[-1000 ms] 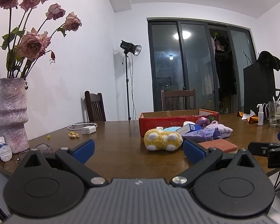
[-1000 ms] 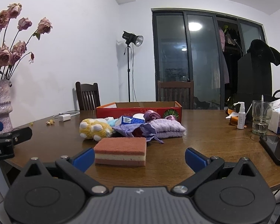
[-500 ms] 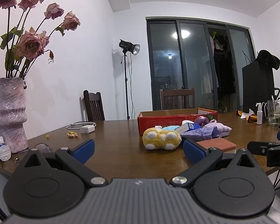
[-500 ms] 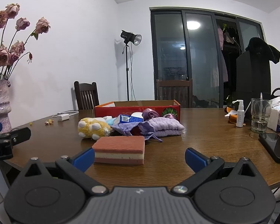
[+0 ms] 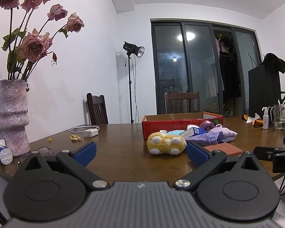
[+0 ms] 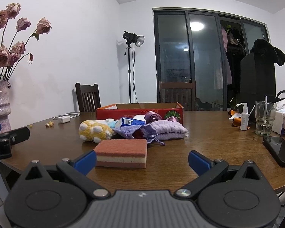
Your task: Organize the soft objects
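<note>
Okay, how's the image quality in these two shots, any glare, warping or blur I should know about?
Left wrist view: fisheye bends the wall and the glass doors, which mirror the ceiling lamp as a bright spot; the yellow plush toy is sharp. Right wrist view: same curvature and reflection, dark vignette corners; the sponge is crisp, with a soft shadow on the table.

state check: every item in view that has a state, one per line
left gripper: open, empty
right gripper: open, empty
red cardboard box: open-topped, upright
sponge: flat on the table, untouched
yellow plush: lying on its side
purple towel: folded
lavender pouch: mouth open
glass: upright
spray bottle: upright
</note>
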